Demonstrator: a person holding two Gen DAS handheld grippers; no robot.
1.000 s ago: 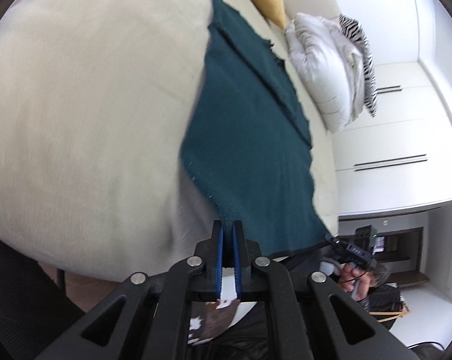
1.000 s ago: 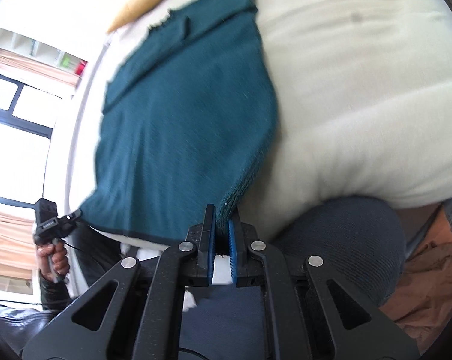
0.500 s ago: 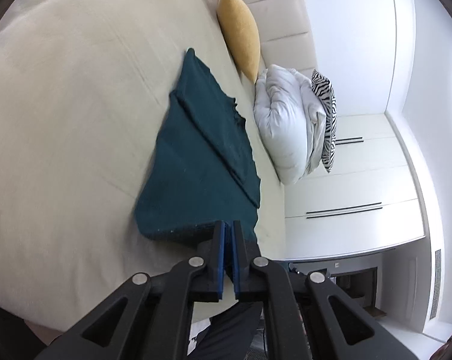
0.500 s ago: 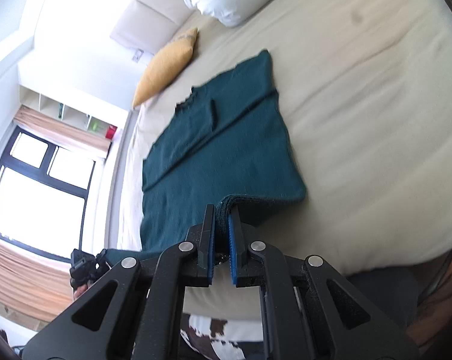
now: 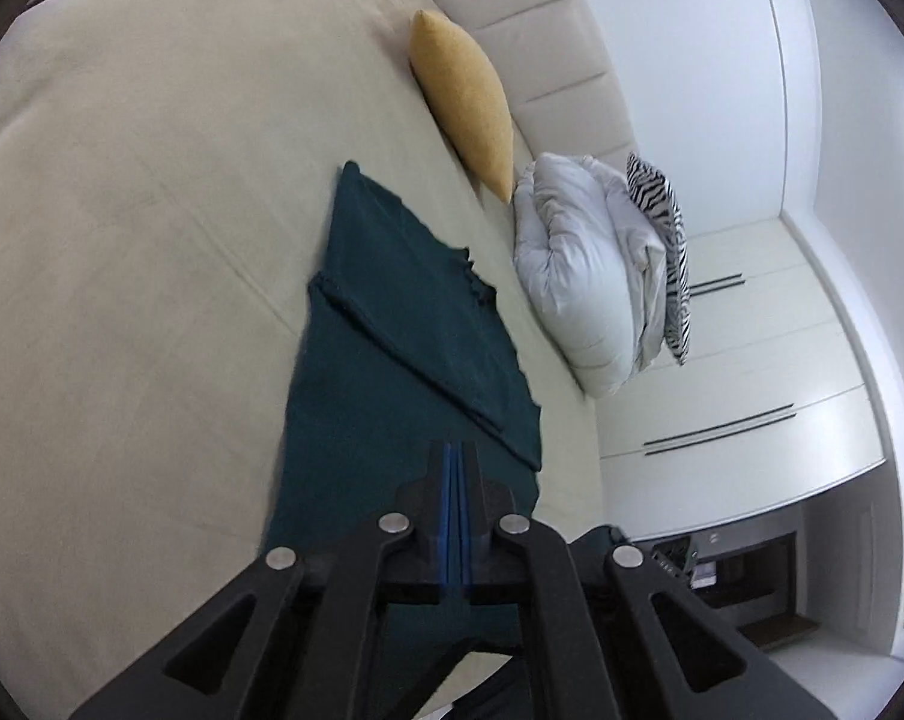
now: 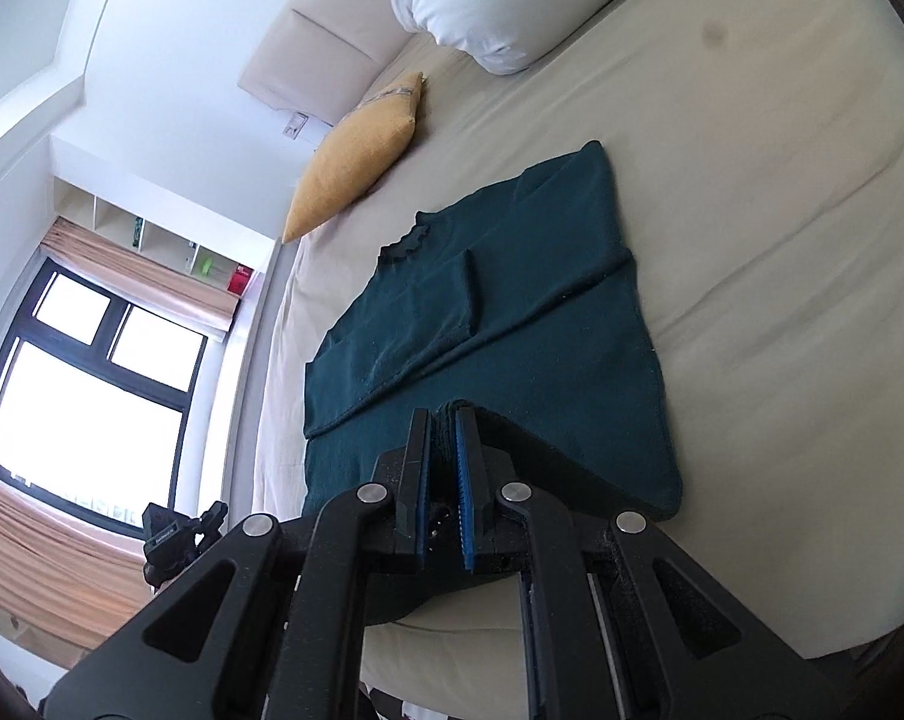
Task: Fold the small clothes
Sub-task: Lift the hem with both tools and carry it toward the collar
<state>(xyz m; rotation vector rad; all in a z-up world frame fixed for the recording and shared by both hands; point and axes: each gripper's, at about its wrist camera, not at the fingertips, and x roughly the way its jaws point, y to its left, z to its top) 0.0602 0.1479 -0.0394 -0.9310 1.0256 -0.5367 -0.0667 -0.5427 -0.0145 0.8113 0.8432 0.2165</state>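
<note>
A dark teal knit top (image 5: 410,354) lies on the beige bed (image 5: 140,192), sleeves folded in across its body. It also shows in the right wrist view (image 6: 512,324). My left gripper (image 5: 455,450) is shut on the top's bottom hem at one corner. My right gripper (image 6: 446,420) is shut on the bottom hem at the other corner, with thick folded cloth between its blue pads. Both hold the hem lifted and carried over the lower part of the top, toward the collar.
A mustard cushion (image 5: 464,102) and a white rolled duvet (image 5: 590,276) with a zebra pillow (image 5: 668,252) lie by the headboard. White wardrobes (image 5: 752,396) stand past the bed. A window (image 6: 80,372) is on the other side.
Both grippers have lifted the bottom hem from the bed's near edge and carried it forward over the top. The top now lies doubled at its lower end.
</note>
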